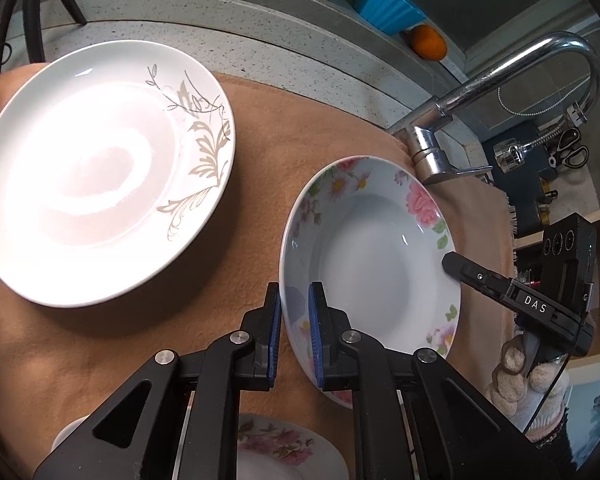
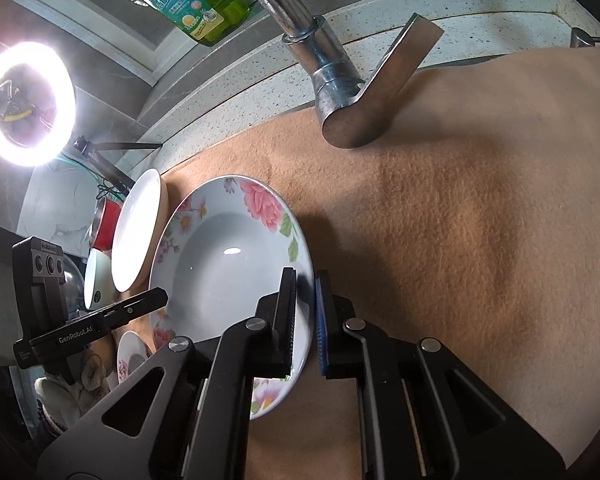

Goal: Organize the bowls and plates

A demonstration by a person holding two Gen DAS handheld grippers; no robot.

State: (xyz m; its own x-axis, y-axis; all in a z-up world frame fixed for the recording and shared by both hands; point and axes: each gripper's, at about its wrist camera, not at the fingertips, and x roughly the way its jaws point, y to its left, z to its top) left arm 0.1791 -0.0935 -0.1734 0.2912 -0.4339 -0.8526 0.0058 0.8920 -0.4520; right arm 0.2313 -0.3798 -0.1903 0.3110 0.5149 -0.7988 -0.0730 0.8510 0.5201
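I have both grippers clamped on the same floral bowl (image 1: 366,240) — the left gripper (image 1: 294,300) pinches its near-left rim, fingers (image 1: 274,320) closed tight with only the rim between them. The right gripper (image 2: 306,292) grips the opposite rim the same way, one finger inside the bowl and one outside. The bowl sits over the tan cloth (image 2: 460,220) covering the desk, below the chrome faucet (image 1: 500,80). To its left lies the large white plate (image 1: 100,168) with grey leaf print, apart from the bowl. Another floral dish (image 1: 276,444) shows under my left gripper.
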